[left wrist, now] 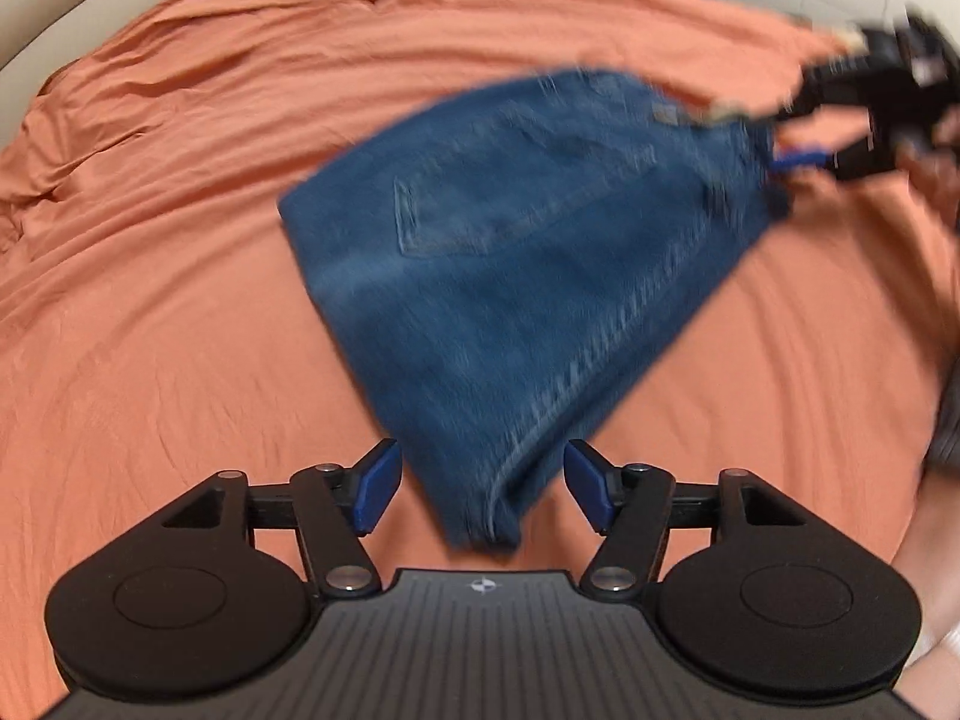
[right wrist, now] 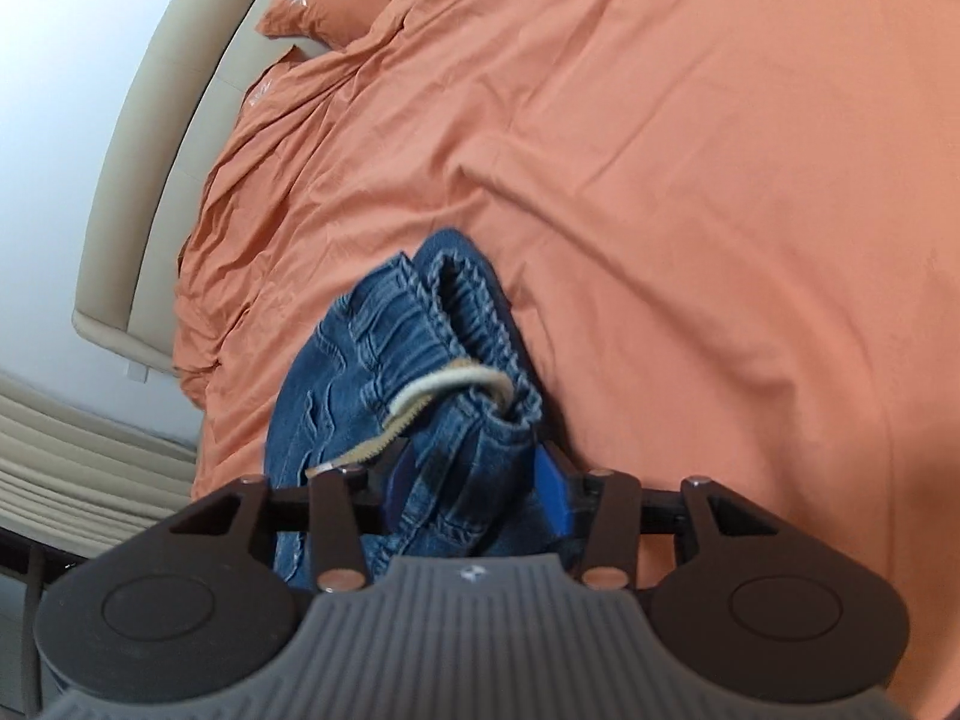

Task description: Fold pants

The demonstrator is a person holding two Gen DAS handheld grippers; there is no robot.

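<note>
Blue denim pants (left wrist: 510,276) hang in the air above an orange bedsheet (left wrist: 180,240), blurred by motion. My right gripper (left wrist: 780,138) holds them by the waistband at the upper right of the left wrist view. In the right wrist view the gathered elastic waistband (right wrist: 456,360) with a cream drawstring (right wrist: 456,387) is bunched between the blue pads (right wrist: 552,492) of my right gripper (right wrist: 474,498), which is shut on it. My left gripper (left wrist: 480,486) is open, its blue pads (left wrist: 378,486) on either side of the pants' lowest hanging corner without pressing it.
The orange sheet (right wrist: 720,180) covers the whole bed, wrinkled toward the far side. An orange pillow (right wrist: 336,6) lies by the beige padded headboard (right wrist: 180,120). A person's arm (left wrist: 936,540) is at the right edge.
</note>
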